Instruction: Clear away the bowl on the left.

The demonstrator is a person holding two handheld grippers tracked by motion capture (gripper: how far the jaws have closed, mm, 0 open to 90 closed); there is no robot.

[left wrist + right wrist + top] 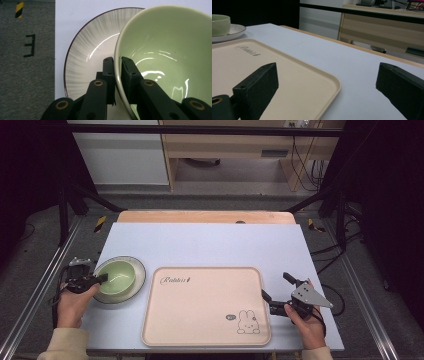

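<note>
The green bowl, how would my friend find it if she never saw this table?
Look left of the big beige tray. There a striped plate carries the green bowl. It's the only green thing, and the left gripper pinches its rim.

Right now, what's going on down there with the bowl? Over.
Left tool shut on green bowl rim, bowl sitting on striped plate. Right tool open beside beige tray. Nothing in the way.
</note>
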